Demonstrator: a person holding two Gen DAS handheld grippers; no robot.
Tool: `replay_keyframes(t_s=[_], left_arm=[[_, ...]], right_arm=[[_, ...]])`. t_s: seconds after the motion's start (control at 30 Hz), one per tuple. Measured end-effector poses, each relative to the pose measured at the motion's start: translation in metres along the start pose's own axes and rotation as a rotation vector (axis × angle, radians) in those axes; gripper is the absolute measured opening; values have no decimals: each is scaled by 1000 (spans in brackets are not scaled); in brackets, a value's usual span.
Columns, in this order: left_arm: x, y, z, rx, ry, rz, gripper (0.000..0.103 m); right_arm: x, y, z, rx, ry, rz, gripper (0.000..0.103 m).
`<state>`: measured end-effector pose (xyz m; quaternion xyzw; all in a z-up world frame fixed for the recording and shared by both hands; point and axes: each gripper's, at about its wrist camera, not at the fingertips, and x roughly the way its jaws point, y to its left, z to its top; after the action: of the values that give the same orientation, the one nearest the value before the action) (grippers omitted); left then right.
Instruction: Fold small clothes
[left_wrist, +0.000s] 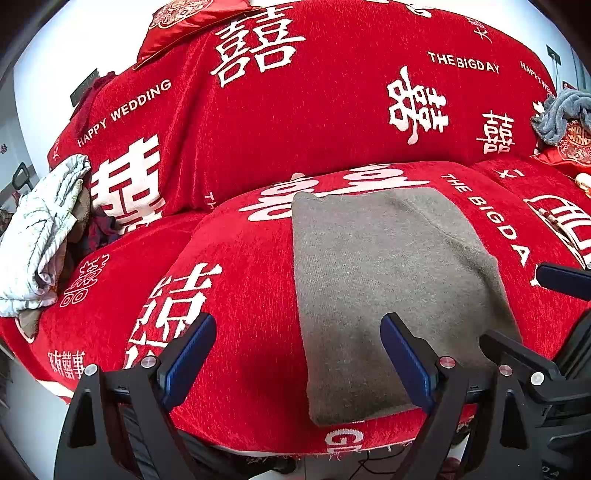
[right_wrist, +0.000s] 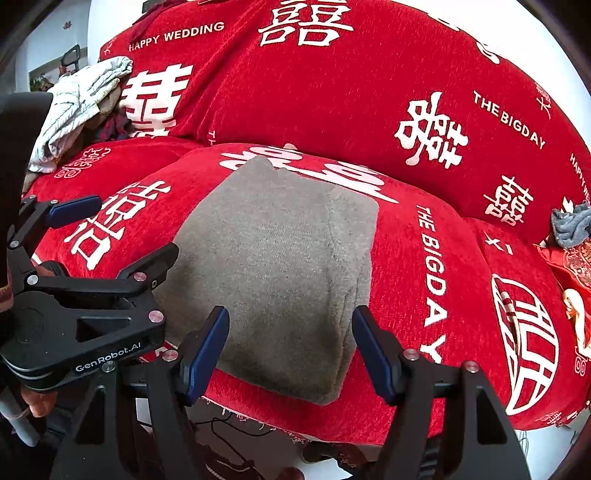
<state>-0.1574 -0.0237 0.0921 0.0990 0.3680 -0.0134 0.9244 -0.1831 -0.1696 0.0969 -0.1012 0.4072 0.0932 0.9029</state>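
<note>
Flat grey knit garment (left_wrist: 388, 288) lies on the red sofa cover (left_wrist: 236, 258), long axis near-to-far, just ahead of both empty, open grippers, left gripper (left_wrist: 297, 363) at its left edge, right gripper (right_wrist: 290, 354) over its near hem; cover reads "HAPPY WEDDING", "THE BIGDAY"; gripper body "GenRobot.AI".

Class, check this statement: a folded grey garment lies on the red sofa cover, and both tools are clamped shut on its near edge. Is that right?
Not quite. The grey garment does lie on the red sofa cover, but both wrist views show the left tool and right tool open, holding nothing.
</note>
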Motion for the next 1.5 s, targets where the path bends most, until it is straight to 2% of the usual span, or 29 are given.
replay_keyframes(t_s=[1.5], left_arm=[[3,-5,-3,24,9,22,91]], right_arm=[[-4,-7,0,26,-19,6,72]])
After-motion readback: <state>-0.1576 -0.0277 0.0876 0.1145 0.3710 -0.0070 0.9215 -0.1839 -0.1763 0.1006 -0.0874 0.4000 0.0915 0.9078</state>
